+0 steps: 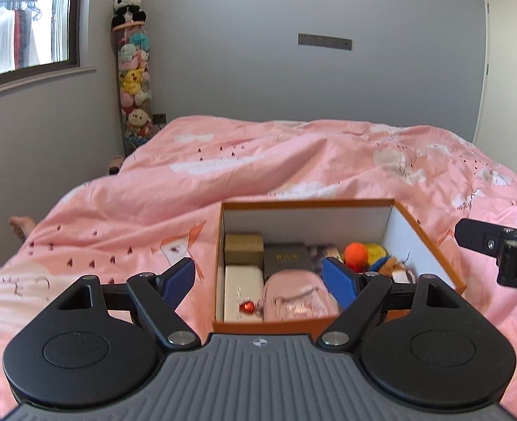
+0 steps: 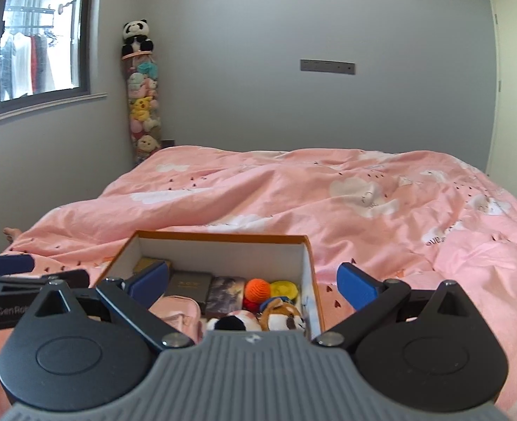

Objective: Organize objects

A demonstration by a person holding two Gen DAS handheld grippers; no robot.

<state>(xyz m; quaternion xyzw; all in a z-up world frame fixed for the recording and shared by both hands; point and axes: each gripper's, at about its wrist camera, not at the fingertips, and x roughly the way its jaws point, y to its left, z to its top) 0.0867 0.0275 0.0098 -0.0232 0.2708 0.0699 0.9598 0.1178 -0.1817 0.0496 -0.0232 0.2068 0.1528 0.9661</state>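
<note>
Left wrist: my left gripper (image 1: 258, 280) spread wide, empty, over orange box (image 1: 428, 242) on bed (image 1: 118, 217) near its near edge; only here red heart (image 1: 247, 306), white case (image 1: 239, 289) | Right wrist: my right gripper (image 2: 254, 286) released, empty; only here black-and-white plush (image 2: 232, 323); box packed full.
</note>
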